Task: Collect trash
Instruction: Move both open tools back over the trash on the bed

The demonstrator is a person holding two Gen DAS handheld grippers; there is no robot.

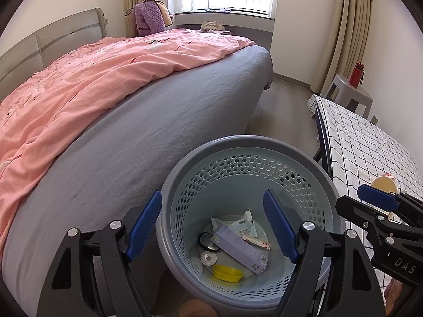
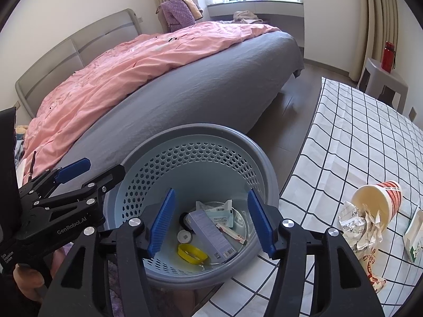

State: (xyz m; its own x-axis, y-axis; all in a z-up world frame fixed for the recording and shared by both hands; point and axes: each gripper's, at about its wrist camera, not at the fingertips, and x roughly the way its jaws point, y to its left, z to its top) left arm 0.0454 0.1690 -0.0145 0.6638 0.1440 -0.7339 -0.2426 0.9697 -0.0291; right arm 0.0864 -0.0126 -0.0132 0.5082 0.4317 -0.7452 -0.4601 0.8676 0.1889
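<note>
A grey basket [image 1: 246, 142] [image 2: 201, 129] with a pale perforated liner stands between the bed and the table. In it lie a purple box [image 1: 240, 248] [image 2: 211, 235], a yellow lid [image 1: 227, 273] [image 2: 191, 253], a white packet [image 1: 235, 223] and small round caps. My left gripper [image 1: 211, 227] [image 2: 105, 166] is open over the basket's left rim, holding nothing. My right gripper [image 2: 211, 224] [image 1: 349, 196] hangs open above the basket's inside, with nothing between its pads. On the table lie a tipped paper cup [image 2: 378, 203] [image 1: 383, 182] and crumpled paper [image 2: 359, 224].
The checked-cloth table [image 2: 357, 137] is right of the basket and also carries a small carton [image 2: 415, 237] and a red-printed wrapper [image 2: 375, 272]. The grey bed [image 1: 158, 121] with a pink quilt fills the left. A stool bears a red bottle [image 1: 355, 74].
</note>
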